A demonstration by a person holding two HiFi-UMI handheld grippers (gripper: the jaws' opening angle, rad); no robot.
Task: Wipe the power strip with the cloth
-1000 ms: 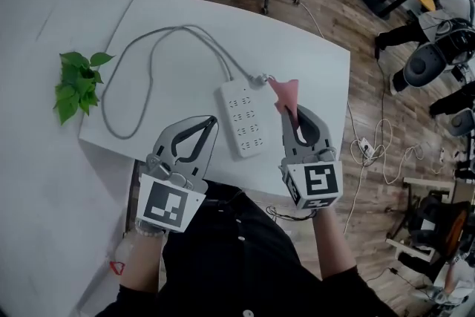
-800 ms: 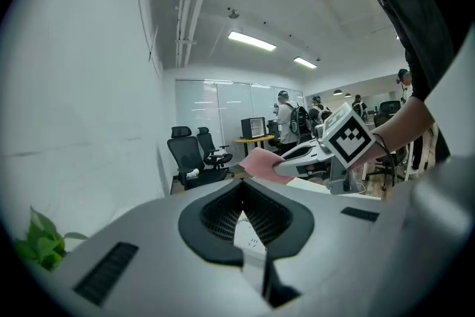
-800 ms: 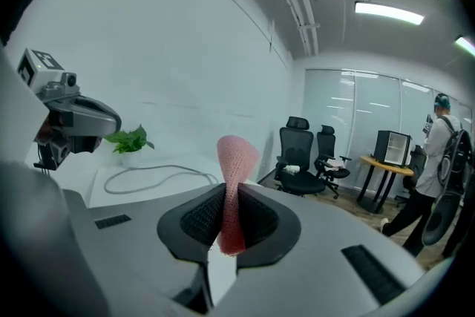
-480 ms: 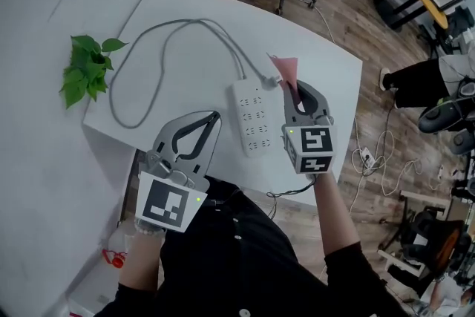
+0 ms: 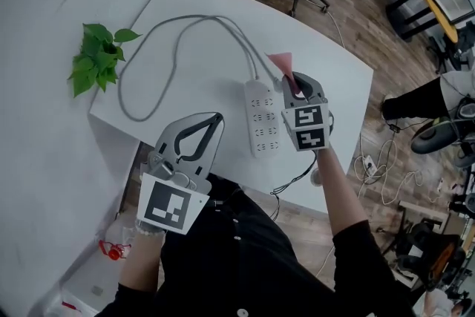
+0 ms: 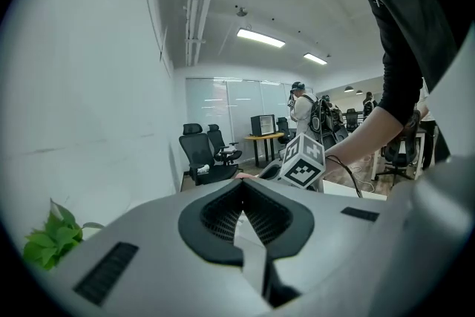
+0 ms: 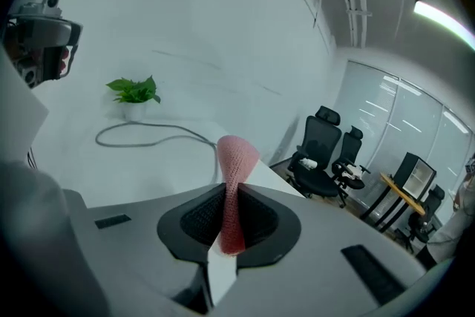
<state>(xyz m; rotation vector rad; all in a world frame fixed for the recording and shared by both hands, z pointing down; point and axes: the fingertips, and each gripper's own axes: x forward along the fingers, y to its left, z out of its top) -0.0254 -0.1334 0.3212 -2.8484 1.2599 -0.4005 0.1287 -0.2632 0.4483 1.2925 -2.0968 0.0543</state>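
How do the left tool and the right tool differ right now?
The right tool holds the pink cloth; the left tool holds nothing. The right tool is close beside the power strip; the left tool stands farther off. Both are shut.

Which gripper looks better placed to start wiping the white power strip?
Right. The right gripper is shut on the pink mesh cloth, beside the white plastic power strip; the left gripper is shut and empty.
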